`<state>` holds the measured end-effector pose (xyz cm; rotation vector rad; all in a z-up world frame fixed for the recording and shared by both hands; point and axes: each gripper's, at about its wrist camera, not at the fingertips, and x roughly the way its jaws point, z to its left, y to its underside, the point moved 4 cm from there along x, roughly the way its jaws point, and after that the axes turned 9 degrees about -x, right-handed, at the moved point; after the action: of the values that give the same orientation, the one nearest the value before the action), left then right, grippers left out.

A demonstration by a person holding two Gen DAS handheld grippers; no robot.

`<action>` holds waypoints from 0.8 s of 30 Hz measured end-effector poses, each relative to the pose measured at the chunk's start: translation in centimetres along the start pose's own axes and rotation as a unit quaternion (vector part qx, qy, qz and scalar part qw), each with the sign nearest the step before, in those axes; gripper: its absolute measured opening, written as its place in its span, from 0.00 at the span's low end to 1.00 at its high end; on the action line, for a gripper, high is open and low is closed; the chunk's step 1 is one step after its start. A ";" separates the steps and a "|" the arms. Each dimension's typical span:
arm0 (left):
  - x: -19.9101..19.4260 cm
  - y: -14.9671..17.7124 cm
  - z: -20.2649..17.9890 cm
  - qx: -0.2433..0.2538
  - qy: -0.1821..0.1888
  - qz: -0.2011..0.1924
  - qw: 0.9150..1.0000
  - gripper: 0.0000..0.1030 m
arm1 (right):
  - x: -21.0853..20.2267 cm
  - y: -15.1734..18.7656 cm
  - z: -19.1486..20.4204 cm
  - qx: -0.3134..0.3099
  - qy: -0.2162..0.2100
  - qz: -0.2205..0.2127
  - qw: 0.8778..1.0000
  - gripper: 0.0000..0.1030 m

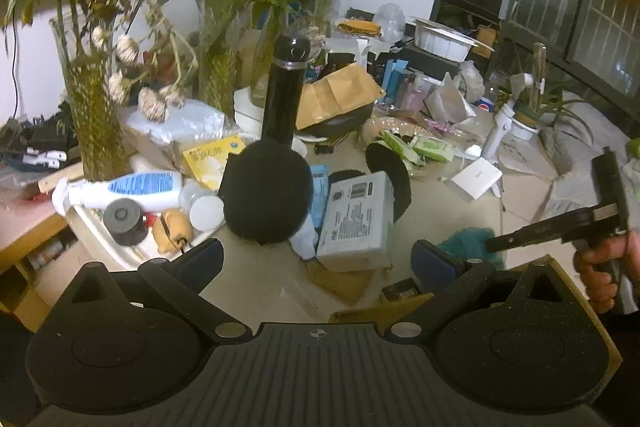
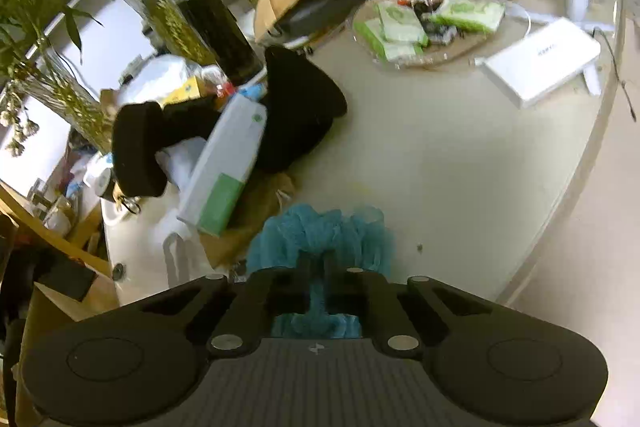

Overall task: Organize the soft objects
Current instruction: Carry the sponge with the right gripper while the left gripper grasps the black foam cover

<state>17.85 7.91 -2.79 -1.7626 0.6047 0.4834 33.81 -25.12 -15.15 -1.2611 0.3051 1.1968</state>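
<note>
Right gripper [image 2: 318,267] pinching teal mesh puff [image 2: 320,231], jaws drawn nearly together with mesh bunching out around fingers; puff sitting on cream table [image 2: 460,163], near its front edge, just beside brown paper under white-and-green box [image 2: 224,163]

Left gripper [image 1: 318,259] hovering over table, jaws standing wide, nothing between them; black knit hat [image 1: 266,193] lying just ahead, touching box's left side, tall black bottle [image 1: 284,91] standing behind it

Hand [image 1: 600,271] gripping right tool's handle at right edge of left view
</note>
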 end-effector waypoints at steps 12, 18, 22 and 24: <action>3.3 -3.1 -0.6 0.072 -0.025 -0.031 0.997 0.90 | -7.5 -3.0 1.9 -0.048 0.046 -0.109 0.992 0.05; 6.7 -3.9 -1.0 0.088 -0.028 -0.013 0.996 0.90 | -10.4 -3.3 2.4 -0.060 0.055 -0.132 0.988 0.05; 9.2 -4.0 -0.9 0.086 -0.042 0.011 0.995 0.90 | -11.5 -2.7 2.4 -0.060 0.059 -0.140 0.987 0.05; 10.6 -4.1 -0.8 0.087 -0.051 0.026 0.995 0.90 | -12.0 -2.3 2.4 -0.057 0.060 -0.145 0.986 0.05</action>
<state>28.72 6.39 -5.86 -1.5503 0.6034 0.5379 29.69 -28.96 -4.02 -1.4276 0.1358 0.9014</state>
